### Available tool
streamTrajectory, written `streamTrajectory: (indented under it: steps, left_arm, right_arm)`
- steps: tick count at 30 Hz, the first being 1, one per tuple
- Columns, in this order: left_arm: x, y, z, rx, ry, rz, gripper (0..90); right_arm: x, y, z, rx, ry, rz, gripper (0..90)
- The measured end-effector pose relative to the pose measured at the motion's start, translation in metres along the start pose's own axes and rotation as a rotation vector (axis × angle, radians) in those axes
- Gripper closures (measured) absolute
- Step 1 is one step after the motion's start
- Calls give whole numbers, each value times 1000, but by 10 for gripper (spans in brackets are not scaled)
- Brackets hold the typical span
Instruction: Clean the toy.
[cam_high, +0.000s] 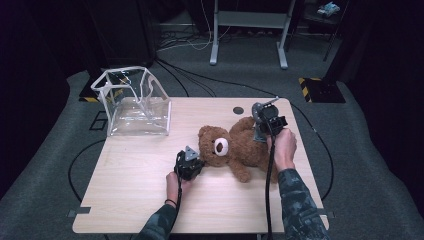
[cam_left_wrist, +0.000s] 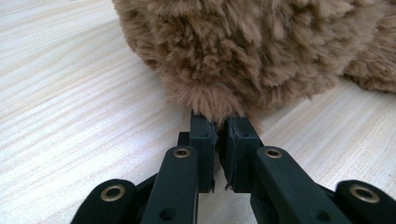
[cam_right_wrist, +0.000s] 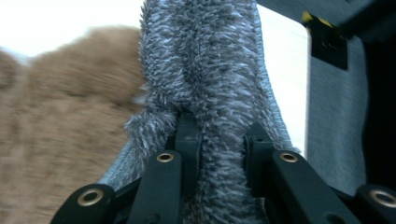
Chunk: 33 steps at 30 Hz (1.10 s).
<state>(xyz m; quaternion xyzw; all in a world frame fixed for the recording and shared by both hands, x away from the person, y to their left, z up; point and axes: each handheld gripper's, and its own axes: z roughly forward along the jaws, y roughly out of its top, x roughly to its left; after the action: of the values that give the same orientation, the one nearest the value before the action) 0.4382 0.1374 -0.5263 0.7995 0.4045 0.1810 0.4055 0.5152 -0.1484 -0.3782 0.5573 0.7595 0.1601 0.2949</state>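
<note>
A soft, light teddy (cam_high: 235, 147) lying mid-table (cam_high: 135, 185) is pinched by a fur tuft in the left gripper (cam_left_wrist: 218, 135), while a limp grey cloth (cam_right_wrist: 210, 74), best bunched, is clamped in the right gripper (cam_right_wrist: 219, 140).

Pale wooden table (cam_high: 135, 175) with rounded corners, small dark round grommet (cam_high: 238, 110) near the far edge. Standing on grey carpet (cam_high: 60, 150), darker at the sides where the room falls into shadow. Black cables (cam_high: 210, 82) trailing across the carpet behind the table and curving around its left and right sides. Farther back, two grey metal legs of a stand (cam_high: 215, 35), joined by a crossbar. Black-and-yellow hazard-striped blocks on the floor: one at far right (cam_high: 320, 90), another at far left (cam_high: 92, 97), partly hidden. Dark, unlit surroundings at both sides and along the back. Light falling evenly on the tabletop, no window in sight.
</note>
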Motion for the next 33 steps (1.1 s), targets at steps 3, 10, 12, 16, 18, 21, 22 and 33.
streamTrajectory:
  steps: [3,10,12,16,18,21,22,33]
  left_arm:
    - [0,0,1,3,-3,-4,833]
    - [0,0,1,6,-3,0,833]
    - [-1,0,1,2,-1,-1,834]
    - [-1,0,1,6,0,5,834]
    - [-1,0,1,2,0,3,834]
    - [-1,0,1,1,2,4,834]
    - [-1,0,1,2,3,5,834]
    - [-1,0,0,10,-4,16,833]
  right_arm:
    - [-2,-2,5,29,36,13,733]
    - [26,18,11,8,92,-46,729]
    - [35,23,12,0,112,-40,730]
    - [52,30,20,-11,136,-64,730]
    - [57,31,24,-10,166,-54,730]
    - [64,32,30,-29,228,-33,731]
    - [66,33,32,-24,259,-26,732]
    - [51,28,9,-95,426,72,740]
